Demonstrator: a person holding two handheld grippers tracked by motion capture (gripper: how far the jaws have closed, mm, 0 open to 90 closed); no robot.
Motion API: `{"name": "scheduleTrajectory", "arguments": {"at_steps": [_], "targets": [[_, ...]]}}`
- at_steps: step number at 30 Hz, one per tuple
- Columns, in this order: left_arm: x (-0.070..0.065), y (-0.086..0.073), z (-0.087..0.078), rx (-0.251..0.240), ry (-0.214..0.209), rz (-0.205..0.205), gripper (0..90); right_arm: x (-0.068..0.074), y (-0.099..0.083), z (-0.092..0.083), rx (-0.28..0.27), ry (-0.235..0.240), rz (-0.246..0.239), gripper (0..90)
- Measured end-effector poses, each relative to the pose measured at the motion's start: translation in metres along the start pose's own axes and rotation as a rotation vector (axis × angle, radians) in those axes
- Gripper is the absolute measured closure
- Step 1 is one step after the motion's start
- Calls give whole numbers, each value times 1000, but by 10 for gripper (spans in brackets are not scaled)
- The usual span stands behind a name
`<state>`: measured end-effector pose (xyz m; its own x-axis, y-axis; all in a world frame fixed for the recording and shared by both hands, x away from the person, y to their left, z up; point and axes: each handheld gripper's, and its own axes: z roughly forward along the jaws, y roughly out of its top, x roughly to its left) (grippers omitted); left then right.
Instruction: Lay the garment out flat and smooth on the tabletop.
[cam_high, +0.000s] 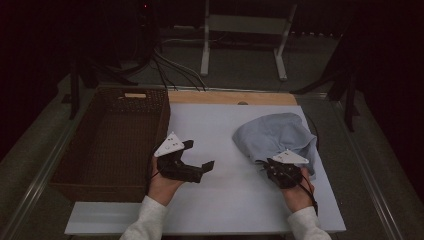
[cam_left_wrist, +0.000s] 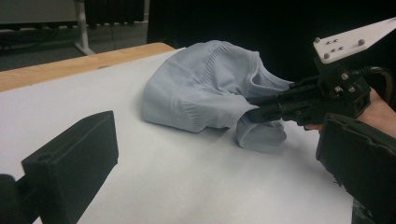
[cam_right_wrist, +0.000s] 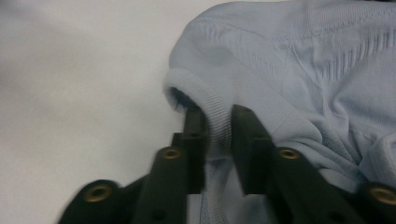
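Your right claw (cam_right_wrist: 217, 135) grips the shirt's (cam_high: 272, 135) ribbed hem; your left claw (cam_high: 198, 155) hangs open; the basket (cam_high: 107, 142) left of the shirt awaits.

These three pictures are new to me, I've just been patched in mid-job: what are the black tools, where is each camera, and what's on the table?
There is no robot arm here. A person holds a hand-held two-jaw tool in each hand: the left gripper and the right gripper. The high view looks down from above the person's side of the table. The other two cameras ride on the tools and look along their black jaws.

On the white table lies a crumpled light blue garment; a brown wicker basket stands at the left edge.

In the right gripper view the jaws are closed on a ribbed hem of the garment. The left gripper's jaws stand open with nothing between them, aimed toward the garment.
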<state>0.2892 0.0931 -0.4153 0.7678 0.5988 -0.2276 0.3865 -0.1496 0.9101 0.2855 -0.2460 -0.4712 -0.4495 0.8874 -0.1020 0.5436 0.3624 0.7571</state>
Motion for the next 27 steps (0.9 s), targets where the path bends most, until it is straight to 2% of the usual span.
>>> {"name": "scheduleTrajectory", "arguments": {"at_steps": [4, 14, 19, 24, 26, 27], "targets": [[0, 0, 0, 2, -1, 1, 1, 3, 1, -4, 0, 0, -24, 803], [0, 0, 0, 3, 0, 0, 2, 3, 5, -21, -34, 8, -33, 813], [0, 0, 0, 4, -1, 0, 2, 4, 8, -29, -55, 39, -26, 817], [0, 0, 0, -1, 1, -1, 2, 8, 10, -36, -63, 40, -38, 818], [0, 0, 0, 1, -1, 0, 2, 7, 9, -33, -44, 43, -35, 791], [0, 0, 0, 1, -1, 0, 2, 5, 6, -29, -23, 43, -17, 693]]}}
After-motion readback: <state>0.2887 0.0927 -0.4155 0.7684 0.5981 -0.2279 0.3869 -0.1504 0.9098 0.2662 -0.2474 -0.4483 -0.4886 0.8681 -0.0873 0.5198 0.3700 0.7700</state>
